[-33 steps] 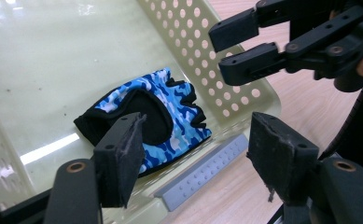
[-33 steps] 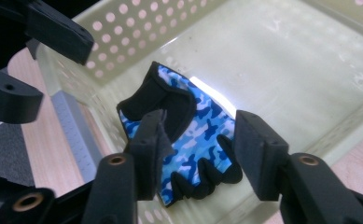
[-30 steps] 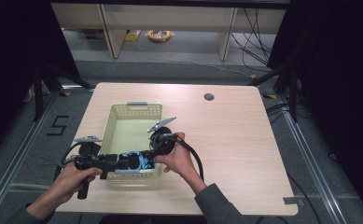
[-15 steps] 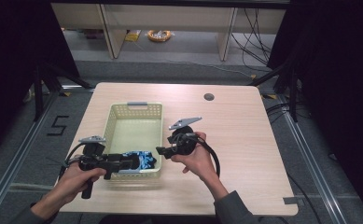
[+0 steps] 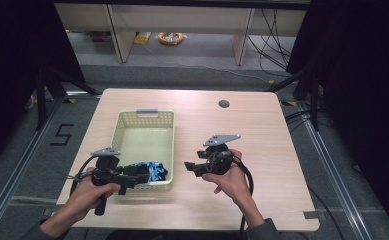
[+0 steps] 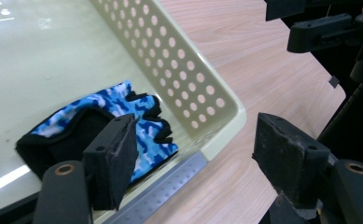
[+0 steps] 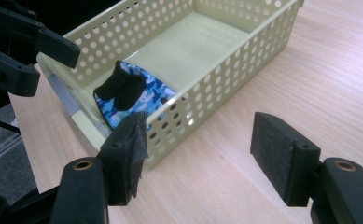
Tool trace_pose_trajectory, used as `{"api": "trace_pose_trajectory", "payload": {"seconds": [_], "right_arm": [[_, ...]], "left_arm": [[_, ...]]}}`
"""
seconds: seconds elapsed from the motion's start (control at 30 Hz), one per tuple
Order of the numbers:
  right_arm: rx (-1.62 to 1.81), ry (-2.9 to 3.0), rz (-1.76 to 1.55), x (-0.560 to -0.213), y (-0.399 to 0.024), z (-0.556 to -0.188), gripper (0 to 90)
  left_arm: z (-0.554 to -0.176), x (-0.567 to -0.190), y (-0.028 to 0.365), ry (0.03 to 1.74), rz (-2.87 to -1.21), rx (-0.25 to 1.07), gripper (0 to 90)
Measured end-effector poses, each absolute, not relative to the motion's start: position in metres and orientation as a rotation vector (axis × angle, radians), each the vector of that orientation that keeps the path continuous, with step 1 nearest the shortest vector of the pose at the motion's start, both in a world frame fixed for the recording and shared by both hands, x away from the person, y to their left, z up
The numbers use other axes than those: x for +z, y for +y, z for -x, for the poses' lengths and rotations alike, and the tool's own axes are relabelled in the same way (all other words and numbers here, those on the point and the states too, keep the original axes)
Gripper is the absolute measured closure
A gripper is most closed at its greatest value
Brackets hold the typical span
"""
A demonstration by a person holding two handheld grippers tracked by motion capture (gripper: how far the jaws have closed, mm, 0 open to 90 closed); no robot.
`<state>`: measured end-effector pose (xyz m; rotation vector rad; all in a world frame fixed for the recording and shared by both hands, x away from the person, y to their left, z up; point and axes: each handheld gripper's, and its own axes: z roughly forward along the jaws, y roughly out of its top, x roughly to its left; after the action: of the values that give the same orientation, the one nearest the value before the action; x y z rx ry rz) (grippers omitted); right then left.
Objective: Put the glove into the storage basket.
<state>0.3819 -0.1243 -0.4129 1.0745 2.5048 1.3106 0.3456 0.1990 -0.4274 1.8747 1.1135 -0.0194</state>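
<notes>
Wooden table (image 5: 272,150) bearing a pale perforated basket (image 5: 147,127), with a blue camouflage glove (image 6: 109,116) lying in its near corner. Left gripper (image 5: 134,174) at that corner, jaws wide apart, empty. Right gripper (image 5: 192,167) beside the basket above bare tabletop, likewise released.

You have one bench (image 5: 262,130) in front of you, and on it one pale perforated basket (image 5: 143,120). Inside that basket lies one glove (image 6: 100,116), blue camouflage with black trim. You hold two hand-held grippers, the left hand-held gripper (image 5: 141,173) and the right hand-held gripper (image 5: 189,166), each with two black jaws spread apart. The bench top has one round dark hole (image 5: 224,104).
</notes>
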Motion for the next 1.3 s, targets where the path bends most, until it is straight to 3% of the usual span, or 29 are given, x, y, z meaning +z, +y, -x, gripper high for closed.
{"api": "trace_pose_trajectory", "payload": {"seconds": [0.57,1.3], "right_arm": [[1.328,2.463,-1.142,-0.428,-0.161,-0.365,35.3],[1.328,2.446,-1.148,-0.433,-0.174,-0.349,34.3]], "left_arm": [[-0.331,-0.427,0.170,1.014,-1.896,-0.041,29.6],[-0.302,-0.429,0.133,0.853,-1.952,-0.003,29.6]]}}
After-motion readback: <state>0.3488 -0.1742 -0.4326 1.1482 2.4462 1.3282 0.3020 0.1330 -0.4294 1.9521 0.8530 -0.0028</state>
